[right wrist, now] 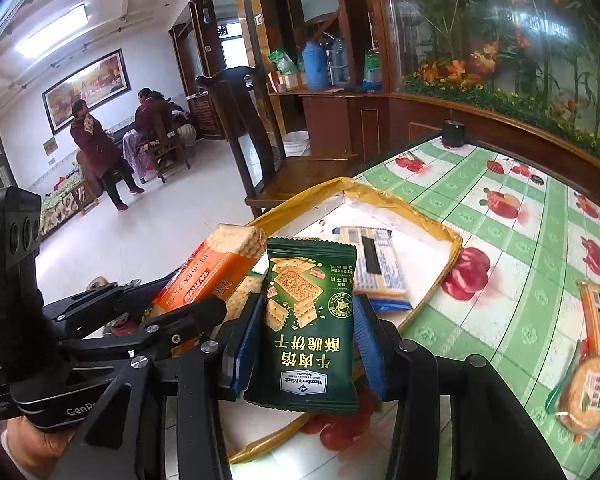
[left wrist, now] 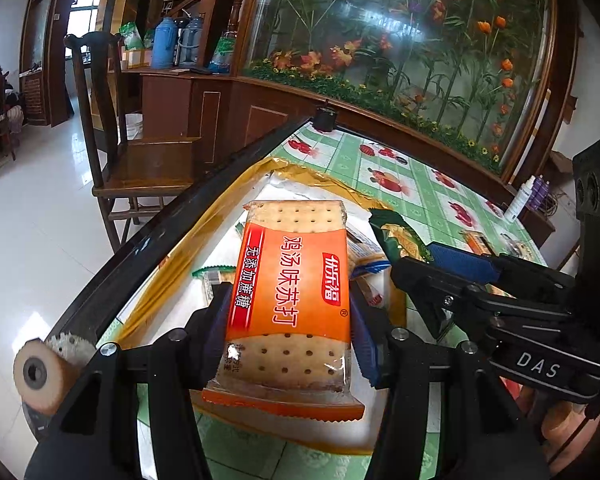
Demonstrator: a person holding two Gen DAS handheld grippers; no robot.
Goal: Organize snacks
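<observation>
Two packets hang over the gold-rimmed tray, the left gripper clamping orange soda crackers, the right gripper green beef-floss crackers; crowded together, they could collide on release.

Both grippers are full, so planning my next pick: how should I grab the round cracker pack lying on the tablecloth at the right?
Grip the round cracker pack across its width, coming straight down from above. It lies flat on the tablecloth outside the gold-rimmed tray, so only its curved sides offer opposing faces; keep clear of the orange pack right behind it.
</observation>
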